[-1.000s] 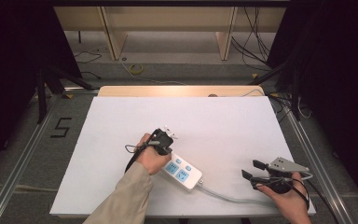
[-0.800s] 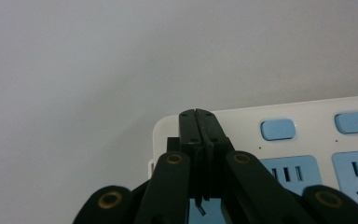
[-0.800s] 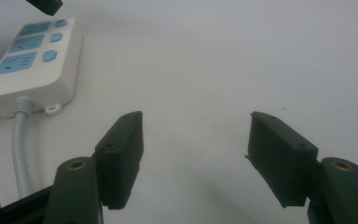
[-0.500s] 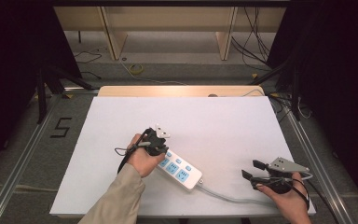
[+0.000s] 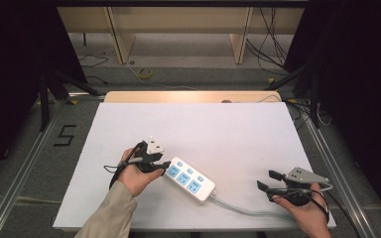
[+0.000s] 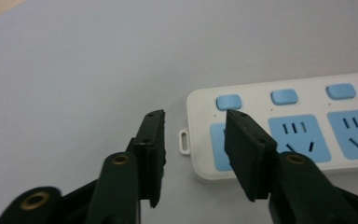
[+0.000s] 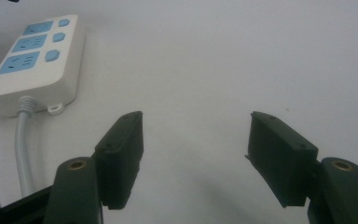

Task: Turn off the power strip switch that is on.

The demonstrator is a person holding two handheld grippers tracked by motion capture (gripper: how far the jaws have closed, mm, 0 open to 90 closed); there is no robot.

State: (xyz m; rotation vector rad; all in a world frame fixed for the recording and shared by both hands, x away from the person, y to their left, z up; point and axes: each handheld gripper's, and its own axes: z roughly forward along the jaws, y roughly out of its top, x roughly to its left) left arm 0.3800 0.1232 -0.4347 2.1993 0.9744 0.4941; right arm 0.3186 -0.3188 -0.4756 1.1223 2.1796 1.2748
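While I've got the left gripper [image 5: 162, 165] parked right at the near end of the power strip [image 5: 191, 179], its jaws have just been opening and now stand about half apart. Nothing is clamped between them. In the left gripper view the strip [image 6: 303, 135] sits past the tips at about 2 o'clock, and the right-hand jaw hangs over the first blue socket, just below the first blue switch [image 6: 228, 101]. I can't tell from that angle whether the tip touches the plastic or just floats above it.

On the white table sheet [image 5: 228, 129] the strip lies a bit below centre, running from about 10 o'clock down to 4 o'clock, three sockets and three switches facing up. Its grey cable [image 5: 243, 209] trails off toward 4 o'clock and runs on to my right gripper [image 5: 270, 181]. That gripper is sitting near the 4 o'clock corner of the sheet with its jaws spread wide and empty. In the right gripper view the strip [image 7: 37, 56] is off at 10 o'clock, well apart from the tips.

Progress-wise, my guess is the job is poking at the switches on this thing. I can't read from the switches which are on or off, so how many are done is anyone's guess. If the first one is handled, two more remain further along the strip. No plug is in any socket.
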